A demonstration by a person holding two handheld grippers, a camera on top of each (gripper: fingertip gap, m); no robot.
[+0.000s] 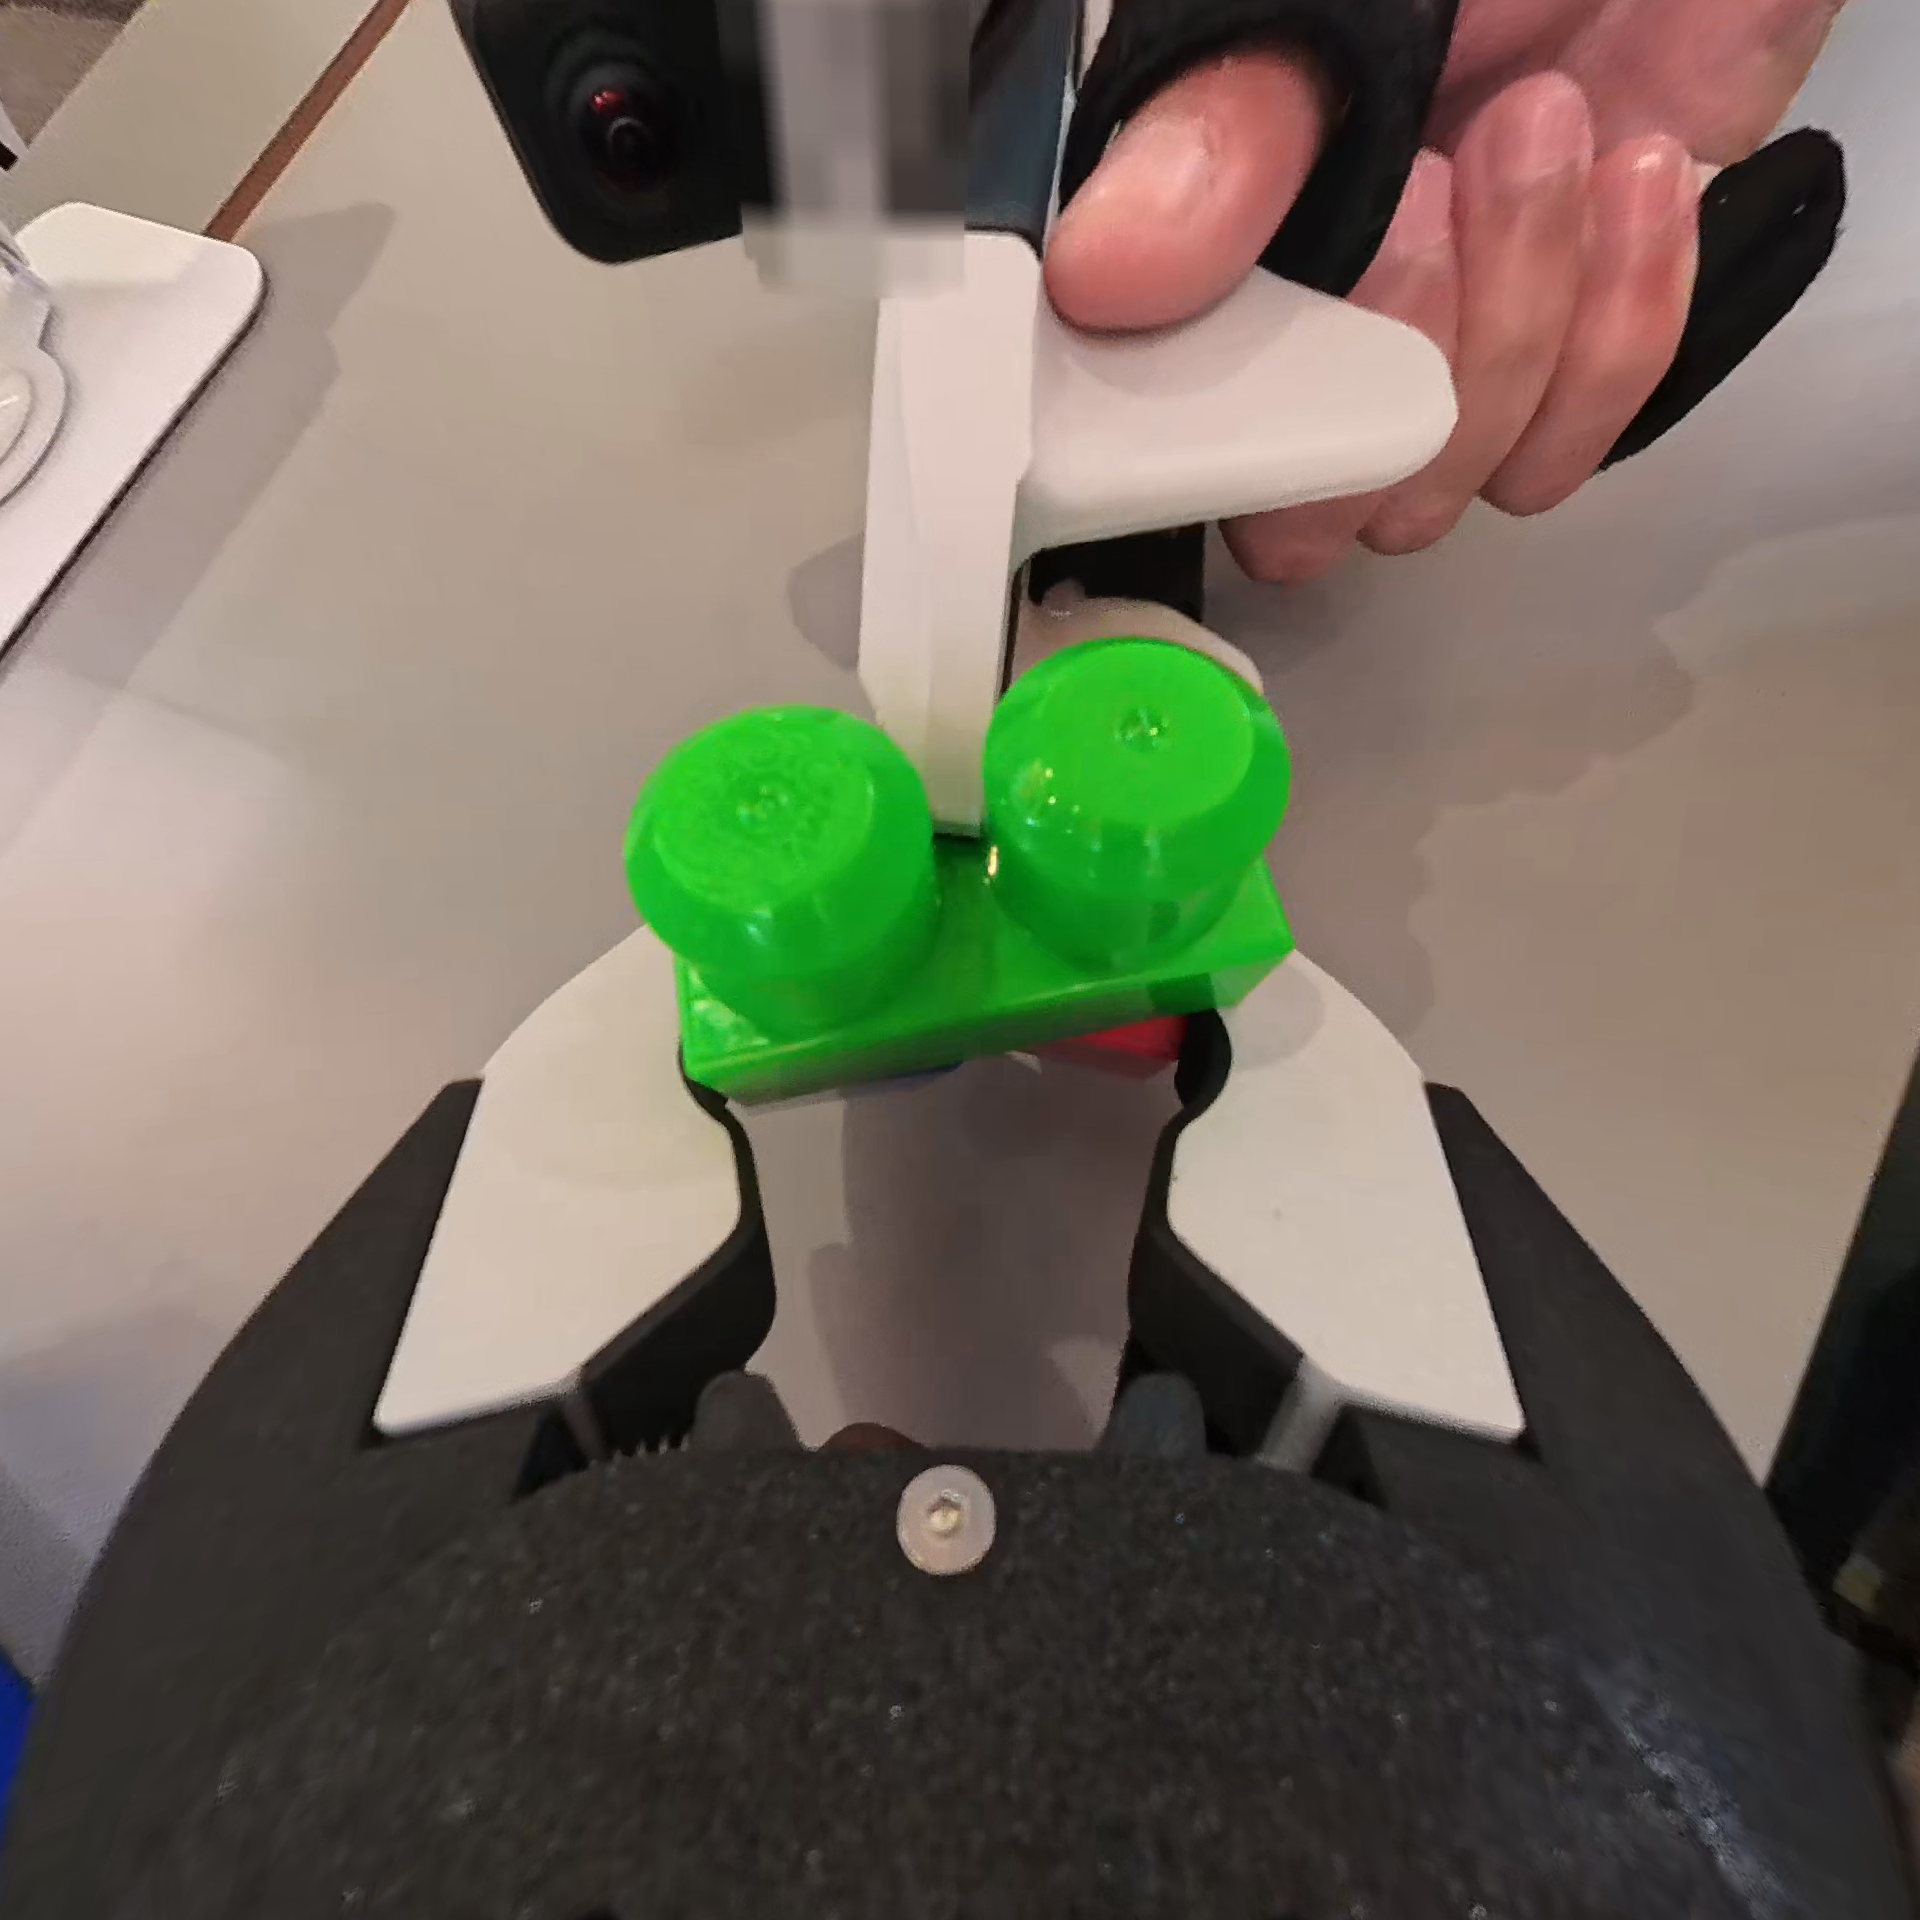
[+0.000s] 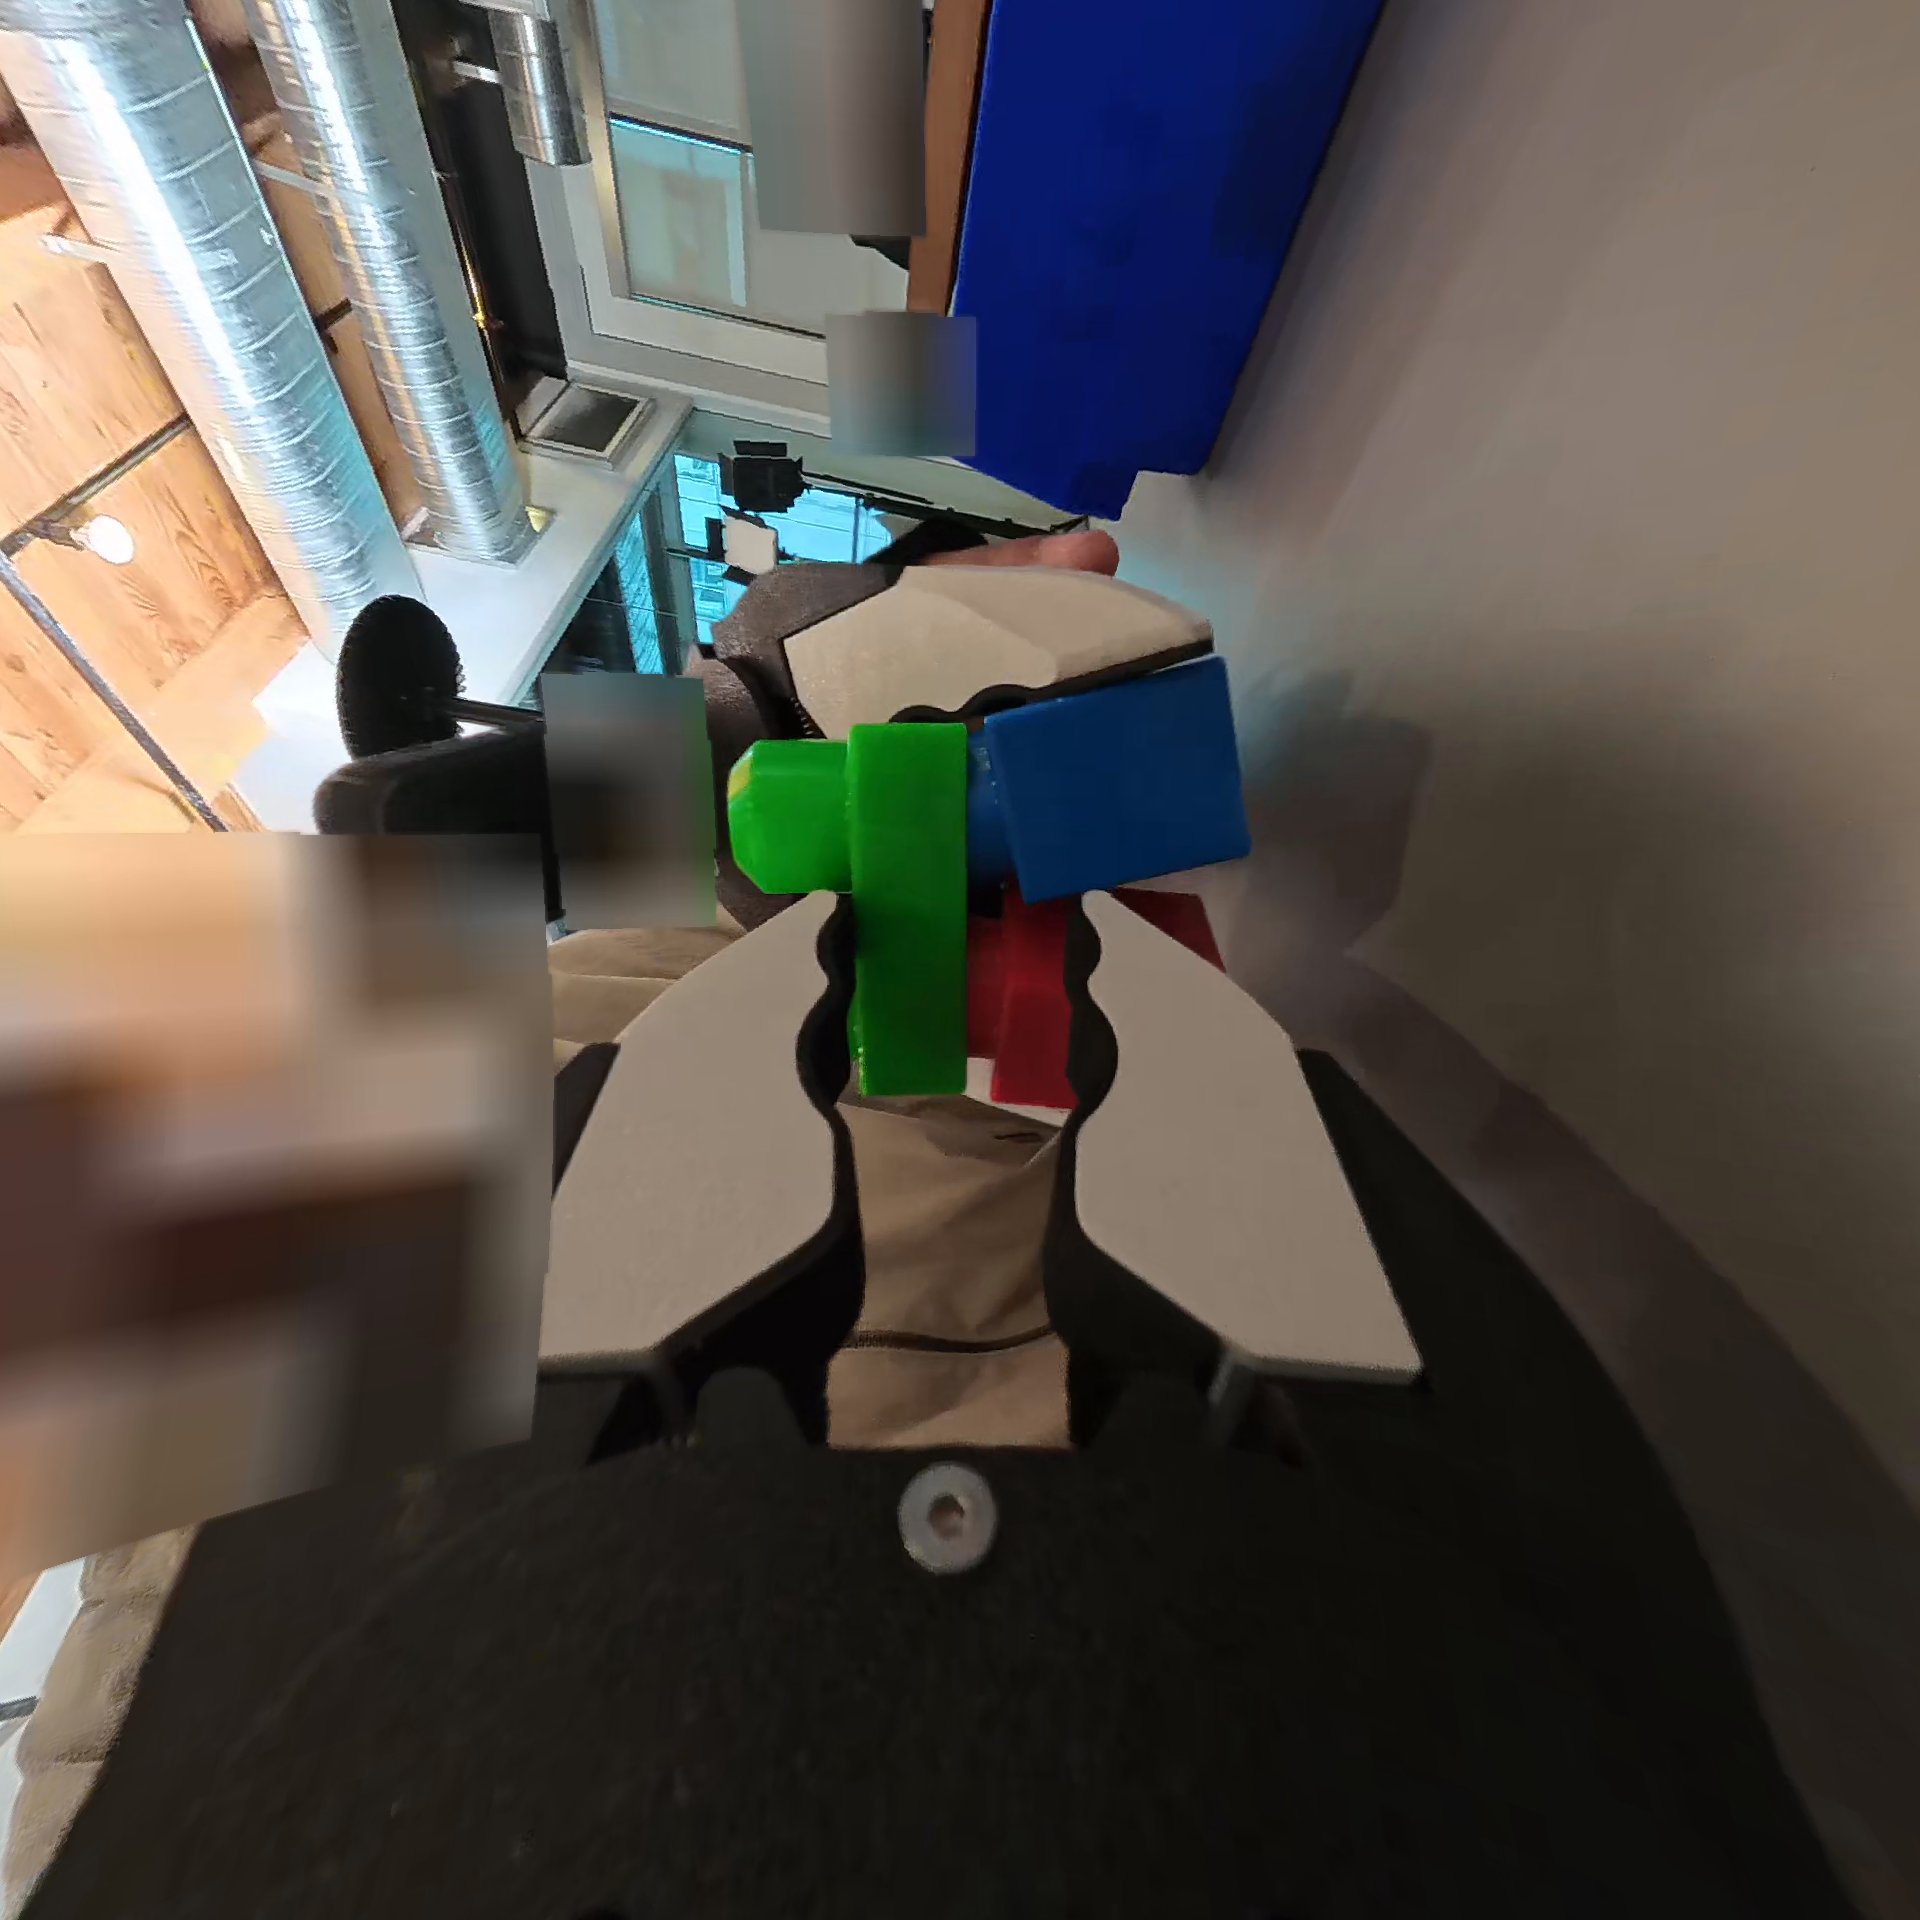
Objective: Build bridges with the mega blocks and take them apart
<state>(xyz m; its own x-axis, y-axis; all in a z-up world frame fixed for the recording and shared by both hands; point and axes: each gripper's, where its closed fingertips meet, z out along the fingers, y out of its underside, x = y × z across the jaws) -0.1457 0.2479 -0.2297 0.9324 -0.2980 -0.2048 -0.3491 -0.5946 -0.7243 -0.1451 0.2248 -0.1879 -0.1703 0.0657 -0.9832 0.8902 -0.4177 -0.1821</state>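
- Green block [image 1: 966, 966] sits between both claws above the grey table [image 1: 312, 831], its two studs toward the left wrist camera, its long axis running left to right.
- Left gripper [image 1: 956, 1070] is clamped on the green block's two ends, fingers pointing far.
- Right gripper [image 2: 961, 997] comes from the far side, clamped across the green block and the red block [image 2: 1023, 1029] beneath.
- Blue block [image 2: 1117, 779] hangs under the other end; the bridge legs point away from the studs.
- Judgement: pulling apart turns on this crossed grip.
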